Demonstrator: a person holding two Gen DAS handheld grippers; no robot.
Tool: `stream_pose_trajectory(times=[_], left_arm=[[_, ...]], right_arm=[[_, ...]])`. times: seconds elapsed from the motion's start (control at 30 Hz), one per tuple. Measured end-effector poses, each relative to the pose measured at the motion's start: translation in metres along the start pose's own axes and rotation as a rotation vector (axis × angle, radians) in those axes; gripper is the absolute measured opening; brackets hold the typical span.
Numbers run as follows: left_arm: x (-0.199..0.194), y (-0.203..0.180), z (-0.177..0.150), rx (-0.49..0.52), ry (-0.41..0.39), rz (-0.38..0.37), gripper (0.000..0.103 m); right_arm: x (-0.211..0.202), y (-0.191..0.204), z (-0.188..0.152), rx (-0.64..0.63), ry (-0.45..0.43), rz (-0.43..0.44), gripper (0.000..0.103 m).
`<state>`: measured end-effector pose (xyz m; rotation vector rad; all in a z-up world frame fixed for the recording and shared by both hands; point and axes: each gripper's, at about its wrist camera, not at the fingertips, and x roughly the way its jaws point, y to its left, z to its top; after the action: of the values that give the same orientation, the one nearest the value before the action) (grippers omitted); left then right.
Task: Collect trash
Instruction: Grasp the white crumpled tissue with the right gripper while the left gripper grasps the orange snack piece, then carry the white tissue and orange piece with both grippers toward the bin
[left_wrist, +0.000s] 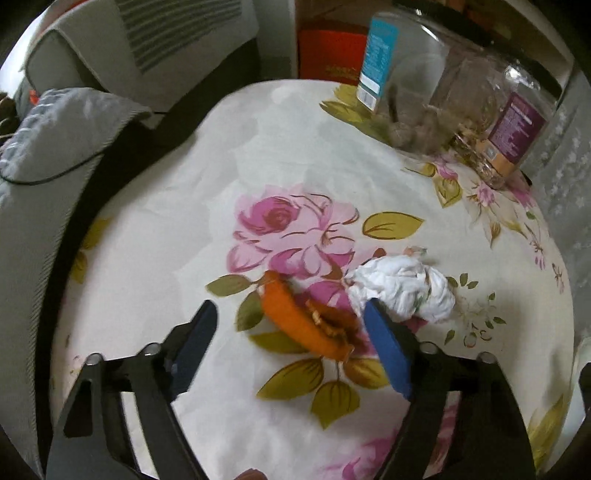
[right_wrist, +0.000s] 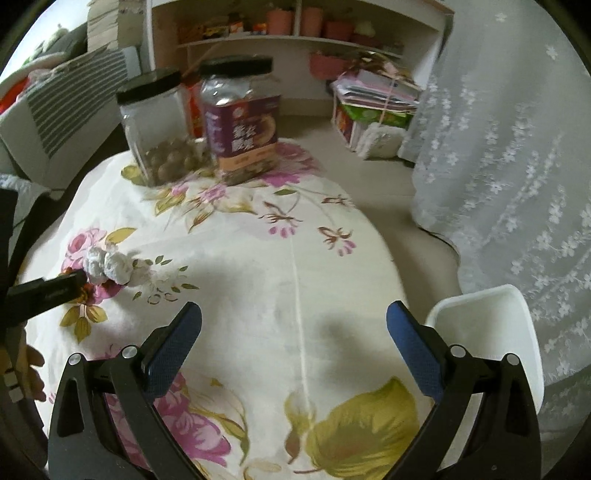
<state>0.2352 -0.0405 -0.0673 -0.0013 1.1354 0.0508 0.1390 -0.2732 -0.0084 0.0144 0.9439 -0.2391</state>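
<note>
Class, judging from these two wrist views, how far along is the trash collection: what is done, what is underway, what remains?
Done: nothing visibly collected; whether the white bin holds anything cannot be seen. Underway: the left claw, open, straddles the orange peel on the floral tablecloth. Left: the peel and the crumpled tissue beside it both still lie on the cloth. The right claw is open and empty.

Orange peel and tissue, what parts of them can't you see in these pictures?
- Orange peel: in the left wrist view its right end sits behind the left gripper's right finger; in the right wrist view that gripper hides it.
- Tissue: its lower left edge is behind the same finger; in the right wrist view it is small and blurred.
- White bin: right wrist view only; its inside is out of sight.
</note>
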Motion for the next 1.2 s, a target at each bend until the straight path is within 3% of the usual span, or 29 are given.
stream_pose_trajectory(times=[0.07,0.17,0.23,0.37,0.6,0.7,0.8,0.83,0.9,0.93,1.2], left_arm=[[0.007,-0.001,0.0,0.014,0.012,-0.009,0.053],[0.009,0.001,-0.002,0.041,0.008,-0.033,0.039],[0.003,0.005,-0.003,0.041,0.017,-0.064,0.035],[-0.016,0.028,-0.004,-0.006,0.021,-0.075,0.033],[-0.073,0.074,0.005,-0.053,-0.08,-0.046,0.033],[-0.084,0.089,0.011,-0.067,-0.118,-0.029,0.033],[-0.084,0.101,0.014,-0.092,-0.117,-0.039,0.033],[-0.083,0.104,0.015,-0.099,-0.113,-0.042,0.033],[-0.08,0.108,0.017,-0.114,-0.107,-0.045,0.033],[-0.08,0.108,0.017,-0.119,-0.106,-0.046,0.033],[-0.086,0.115,0.021,-0.154,-0.127,-0.055,0.033]], right_arm=[[0.008,0.006,0.002,-0.016,0.021,0.01,0.096],[0.019,0.017,0.003,-0.039,0.041,0.026,0.096],[0.024,0.028,0.003,-0.069,0.045,0.048,0.096],[0.031,0.059,0.006,-0.168,0.033,0.119,0.096],[0.037,0.121,0.016,-0.306,0.003,0.342,0.096],[0.05,0.151,0.021,-0.364,0.011,0.384,0.096],[0.064,0.171,0.024,-0.405,0.012,0.372,0.095],[0.068,0.174,0.026,-0.404,0.013,0.38,0.091],[0.076,0.179,0.028,-0.399,0.029,0.388,0.067],[0.08,0.181,0.027,-0.403,0.043,0.381,0.048],[0.068,0.174,0.03,-0.303,0.01,0.381,0.045]])
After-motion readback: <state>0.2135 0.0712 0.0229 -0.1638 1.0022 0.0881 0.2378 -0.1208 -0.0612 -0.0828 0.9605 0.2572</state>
